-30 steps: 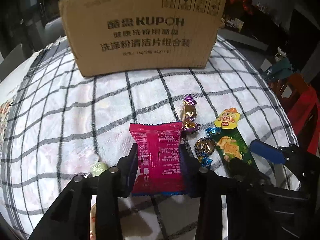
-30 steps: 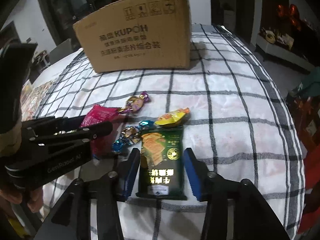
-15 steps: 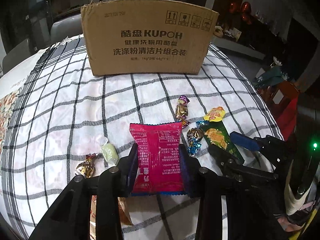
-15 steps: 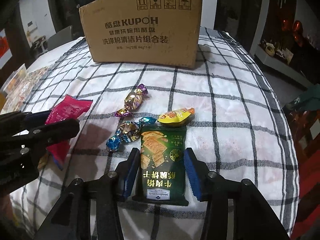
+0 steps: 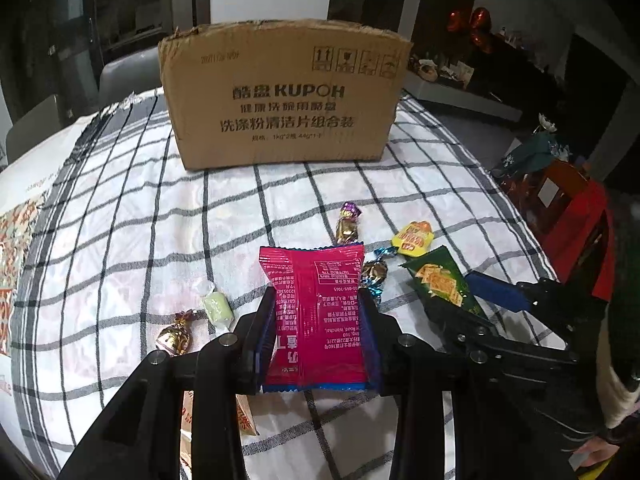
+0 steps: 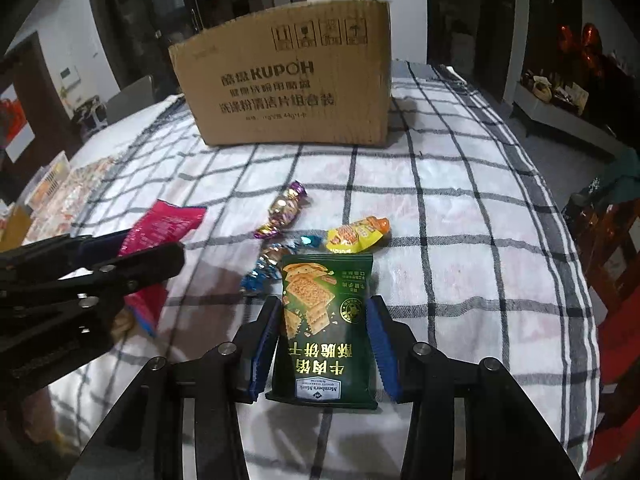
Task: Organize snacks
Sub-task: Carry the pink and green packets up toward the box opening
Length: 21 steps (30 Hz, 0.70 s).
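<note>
Snacks lifted in both grippers above a checked cloth (image 5: 132,240). The left gripper (image 5: 318,332) is clamped on a pink packet (image 5: 316,312), its pads pressing both long edges. The right gripper (image 6: 322,344) grips a green cracker packet (image 6: 326,320) the same way; in the left view that packet (image 5: 440,284) sits just right of the left gripper, tilted.

Compared with a second ago, both packets are raised off the cloth and the cardboard box (image 5: 280,96) ahead looks farther off, its top edge now in view. More cloth shows around the left gripper: a pale green sweet (image 5: 218,308) and a gold sweet (image 5: 174,338) to its left were mostly hidden before.

Ahead of the grippers, loose on the cloth: a purple-ended gold sweet (image 6: 282,210), a blue-ended sweet (image 6: 268,266) and a small yellow packet (image 6: 356,234), all unmoved. The box stands upright beyond them.
</note>
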Available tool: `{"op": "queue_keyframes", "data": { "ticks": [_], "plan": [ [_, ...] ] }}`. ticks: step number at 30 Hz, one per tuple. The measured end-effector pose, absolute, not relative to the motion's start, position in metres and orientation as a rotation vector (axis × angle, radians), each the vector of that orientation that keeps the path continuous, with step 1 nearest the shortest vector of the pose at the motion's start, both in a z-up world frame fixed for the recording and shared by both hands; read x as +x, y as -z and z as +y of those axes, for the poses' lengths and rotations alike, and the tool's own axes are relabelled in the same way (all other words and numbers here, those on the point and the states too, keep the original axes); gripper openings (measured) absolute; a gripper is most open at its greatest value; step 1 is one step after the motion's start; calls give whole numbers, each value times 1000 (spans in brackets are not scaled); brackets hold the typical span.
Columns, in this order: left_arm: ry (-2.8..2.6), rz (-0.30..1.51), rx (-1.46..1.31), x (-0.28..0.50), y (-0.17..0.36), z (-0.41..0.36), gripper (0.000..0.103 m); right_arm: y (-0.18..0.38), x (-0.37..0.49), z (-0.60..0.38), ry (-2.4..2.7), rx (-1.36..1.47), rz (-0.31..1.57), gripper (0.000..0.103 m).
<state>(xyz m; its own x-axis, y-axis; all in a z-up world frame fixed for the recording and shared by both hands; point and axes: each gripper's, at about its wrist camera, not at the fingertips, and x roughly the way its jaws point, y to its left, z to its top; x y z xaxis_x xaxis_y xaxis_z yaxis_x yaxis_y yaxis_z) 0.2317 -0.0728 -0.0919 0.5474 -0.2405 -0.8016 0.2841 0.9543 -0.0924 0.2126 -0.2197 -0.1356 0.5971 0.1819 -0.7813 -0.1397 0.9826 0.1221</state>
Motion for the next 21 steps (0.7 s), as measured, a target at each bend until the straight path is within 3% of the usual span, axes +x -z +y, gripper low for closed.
{"op": "queue_keyframes", "data": {
  "ticks": [21],
  "plan": [
    [324, 740, 62, 246, 6, -61, 37, 46, 235, -223, -231, 94, 712, 45]
  ]
}}
